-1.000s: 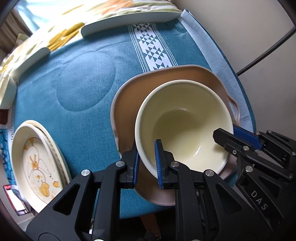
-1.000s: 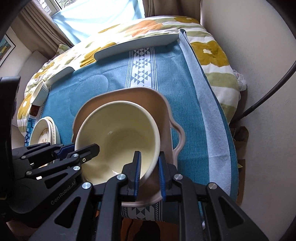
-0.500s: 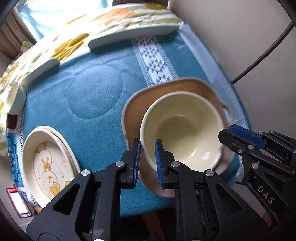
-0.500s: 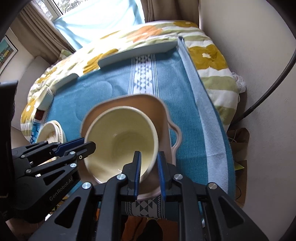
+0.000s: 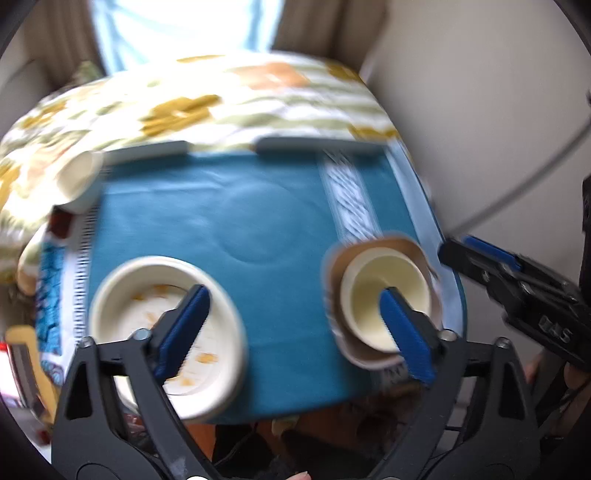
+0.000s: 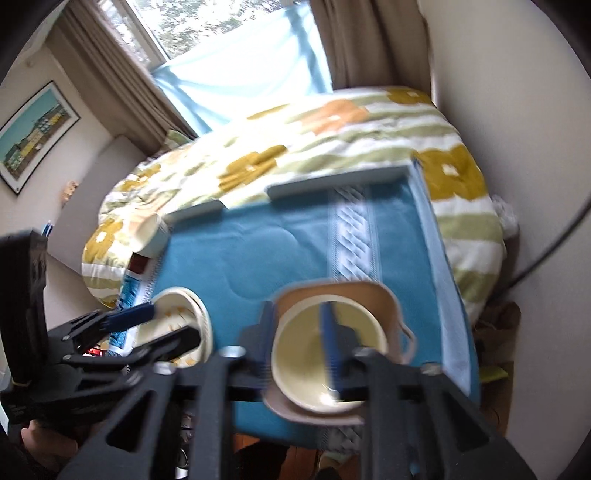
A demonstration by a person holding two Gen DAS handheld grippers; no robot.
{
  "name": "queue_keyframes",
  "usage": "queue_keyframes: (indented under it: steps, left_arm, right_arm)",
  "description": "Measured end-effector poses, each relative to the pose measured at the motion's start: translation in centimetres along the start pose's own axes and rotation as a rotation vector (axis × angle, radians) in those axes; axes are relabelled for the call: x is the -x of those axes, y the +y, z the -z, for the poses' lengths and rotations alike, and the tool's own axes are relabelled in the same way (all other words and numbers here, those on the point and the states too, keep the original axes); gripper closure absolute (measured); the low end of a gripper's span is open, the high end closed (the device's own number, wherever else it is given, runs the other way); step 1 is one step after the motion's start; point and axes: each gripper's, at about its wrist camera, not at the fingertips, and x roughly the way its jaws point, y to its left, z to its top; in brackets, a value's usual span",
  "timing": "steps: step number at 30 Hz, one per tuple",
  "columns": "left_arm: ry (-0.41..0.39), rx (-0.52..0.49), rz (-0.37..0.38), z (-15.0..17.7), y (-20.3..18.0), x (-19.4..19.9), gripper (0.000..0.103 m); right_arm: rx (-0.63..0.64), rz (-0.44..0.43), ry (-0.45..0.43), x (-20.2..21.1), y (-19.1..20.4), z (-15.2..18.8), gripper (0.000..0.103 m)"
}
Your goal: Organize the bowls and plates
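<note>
so both grippers hang above the teal mat [image 5: 258, 229] with nothing in them, and we judge the step in hand is picking the next dish to stack. the cream bowl [image 5: 384, 295] sits nested in the tan handled dish [image 5: 336, 280] at the near right corner of the mat, close to its right edge. the duck-print plates [image 5: 122, 291] sit stacked at the near left. a small white cup [image 5: 77, 177] lies tipped at the far left, just off the mat on the floral bedspread [image 5: 229, 99].

to do this well we'd slow down first, both views are smeared. then bring one finger inside a rim and one outside, pinch square on the rim, and lift straight so the stack under it doesn't drag. the tan dish is near the edge, so no sideways shove.

left gripper [image 5: 295, 325]: fingers spread wide, one blue pad [image 5: 184, 325] over the duck plates, the other over the cream bowl, pinching nothing. right gripper [image 6: 299, 350]: fingers partly spread, straddling the left half of the cream bowl [image 6: 306, 373] from above, pinching nothing that we can tell. both point forward and down toward the far window [image 6: 207, 26].
</note>
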Motion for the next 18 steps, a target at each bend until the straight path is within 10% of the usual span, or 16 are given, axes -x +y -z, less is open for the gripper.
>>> queue_keyframes:
  steps: [2,18]
  left_arm:
    - [-0.007,0.044,-0.035,-0.3,2.6,0.9,0.009]
    - [-0.063,0.473,-0.089,-5.4,28.7,3.1,0.01]
  right_arm:
    - [0.032,-0.036,-0.023,-0.6,1.7,-1.0,0.002]
    - [0.295,-0.205,0.137,-15.6,20.1,-10.7,0.002]
